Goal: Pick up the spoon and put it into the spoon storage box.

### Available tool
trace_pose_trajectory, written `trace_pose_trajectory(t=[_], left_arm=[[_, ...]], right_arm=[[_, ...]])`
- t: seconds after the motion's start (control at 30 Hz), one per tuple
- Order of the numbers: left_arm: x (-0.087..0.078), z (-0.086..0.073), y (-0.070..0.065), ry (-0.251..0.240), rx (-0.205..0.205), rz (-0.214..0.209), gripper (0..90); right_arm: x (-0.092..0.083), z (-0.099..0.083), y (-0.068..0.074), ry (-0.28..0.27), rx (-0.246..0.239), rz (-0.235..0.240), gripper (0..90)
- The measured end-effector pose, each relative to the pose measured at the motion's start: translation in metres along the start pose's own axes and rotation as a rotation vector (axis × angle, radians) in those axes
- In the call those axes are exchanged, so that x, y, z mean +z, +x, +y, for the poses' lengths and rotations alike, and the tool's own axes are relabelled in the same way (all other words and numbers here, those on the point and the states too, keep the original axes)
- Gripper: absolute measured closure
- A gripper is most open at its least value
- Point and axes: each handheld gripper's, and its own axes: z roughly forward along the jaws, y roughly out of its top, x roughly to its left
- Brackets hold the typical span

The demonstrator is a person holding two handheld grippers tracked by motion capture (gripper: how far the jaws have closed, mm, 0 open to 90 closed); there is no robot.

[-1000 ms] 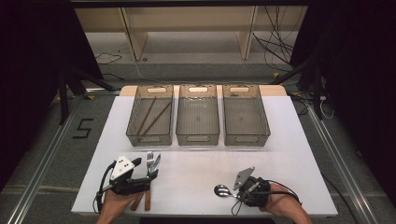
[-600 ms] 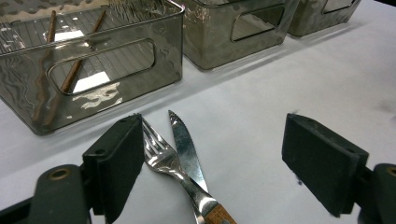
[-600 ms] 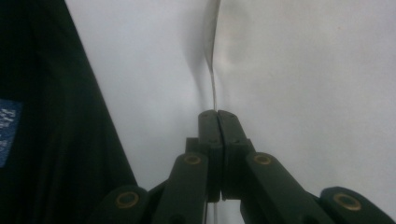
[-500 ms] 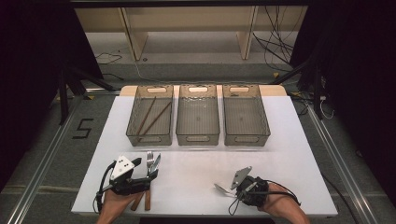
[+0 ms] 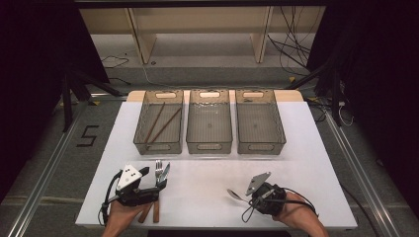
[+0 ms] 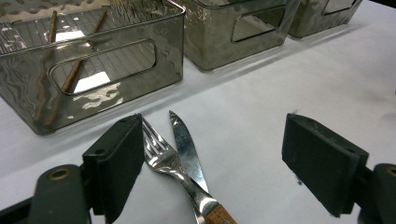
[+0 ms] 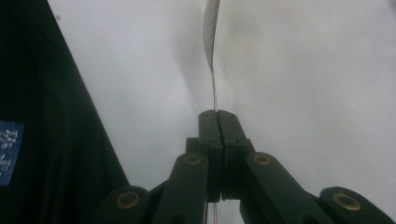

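Since right hand-held gripper point(image 7: 217, 114) pinches spoon point(image 7: 210, 32) edge-on by thin handle, could swivel, slip onto worktop point(image 5: 207, 192); left hand-held gripper point(image 6: 219, 163) spread.

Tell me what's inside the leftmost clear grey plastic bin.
The leftmost clear grey plastic bin holds two brown wooden chopsticks, lying slanted on its ribbed floor. Through its wall in the left gripper view, glare hides part of the floor.

Left tongs point(image 6: 219, 172) agape; right tongs point(image 7: 217, 114) pinched tight.
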Motion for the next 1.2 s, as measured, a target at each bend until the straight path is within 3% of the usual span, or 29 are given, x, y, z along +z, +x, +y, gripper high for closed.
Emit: trace_pose_trajectory(t=[0.3, 0.5, 1.2], left_arm=[[-0.001, 0.000, 0.000, -0.008, -0.004, 0.001, 21.0], [-0.001, 0.000, 0.000, -0.013, -0.006, 0.002, 21.0], [-0.002, 0.000, 0.001, -0.023, -0.014, 0.000, 21.0]], right_arm=[[-0.021, 0.012, -0.019, -0.126, 0.089, -0.010, 90.0], [-0.023, 0.026, -0.036, -0.212, 0.162, -0.007, 90.0], [-0.031, 0.085, -0.074, -0.359, 0.283, -0.012, 90.0]])
